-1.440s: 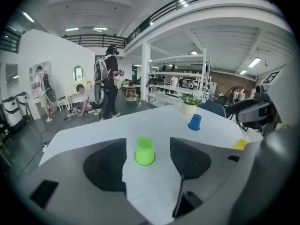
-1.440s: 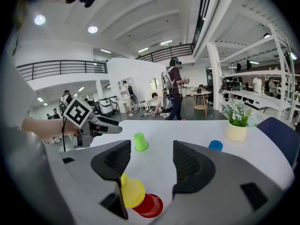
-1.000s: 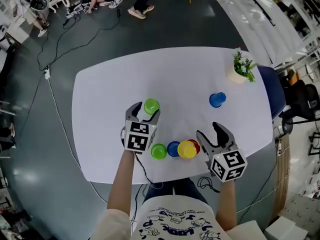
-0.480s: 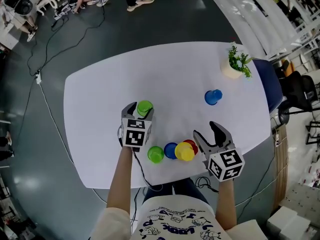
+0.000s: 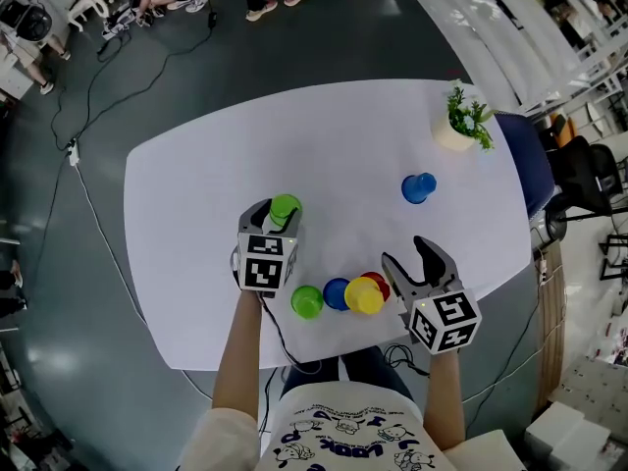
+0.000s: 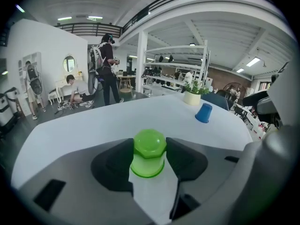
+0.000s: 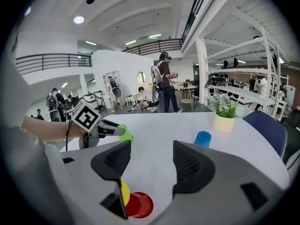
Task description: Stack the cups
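Jaws of the left gripper (image 6: pixel 150 144) have just been closing and now touch both sides of an upturned lime-green plastic cup (image 5: pixel 285 208) standing left of centre on the white worktop (image 5: pixel 343 135). Jaws of the right gripper (image 7: pixel 151 161) stand wide apart, empty, beside a near-edge row: green cup (image 5: pixel 307 301), blue cup (image 5: pixel 338 293), yellow cup (image 5: pixel 364 296), red cup (image 5: pixel 381 284).

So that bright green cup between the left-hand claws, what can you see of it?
The green cup looks like glossy plastic and stands upside down on the white table. Its angular, faceted base is on top and its wider round rim sits flat below. It is not tilted. The left gripper has just been closing its jaws with the cup between them, and its dark pads touch the cup's upper part on both sides.
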A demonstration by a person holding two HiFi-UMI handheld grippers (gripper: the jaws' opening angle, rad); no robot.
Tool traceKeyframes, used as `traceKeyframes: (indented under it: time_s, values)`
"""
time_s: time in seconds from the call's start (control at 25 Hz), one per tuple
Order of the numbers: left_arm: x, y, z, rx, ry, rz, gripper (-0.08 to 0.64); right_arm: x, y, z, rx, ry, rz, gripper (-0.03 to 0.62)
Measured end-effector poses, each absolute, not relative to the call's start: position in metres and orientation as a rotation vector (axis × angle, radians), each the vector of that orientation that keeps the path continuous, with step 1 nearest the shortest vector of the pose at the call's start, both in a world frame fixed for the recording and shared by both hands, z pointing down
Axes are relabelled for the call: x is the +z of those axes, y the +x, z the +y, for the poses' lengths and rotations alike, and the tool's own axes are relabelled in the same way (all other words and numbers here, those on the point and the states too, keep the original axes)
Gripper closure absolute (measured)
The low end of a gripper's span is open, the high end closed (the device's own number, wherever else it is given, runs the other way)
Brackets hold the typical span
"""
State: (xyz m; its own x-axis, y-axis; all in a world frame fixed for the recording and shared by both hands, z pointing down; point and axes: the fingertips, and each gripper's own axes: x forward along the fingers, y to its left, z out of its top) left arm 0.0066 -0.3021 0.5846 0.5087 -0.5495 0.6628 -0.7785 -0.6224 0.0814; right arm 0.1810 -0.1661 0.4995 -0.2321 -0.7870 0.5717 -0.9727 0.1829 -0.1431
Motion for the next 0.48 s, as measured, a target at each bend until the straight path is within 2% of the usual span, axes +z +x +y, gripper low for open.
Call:
traceKeyframes:
  time_s: [0.48]
  values:
    - [0.512, -0.007, -0.243, 0.710, 2.405, -1.177, 0.331, 0.482, 0.178, -0.160, 0.629, 1.646, -2.141, 0.296]
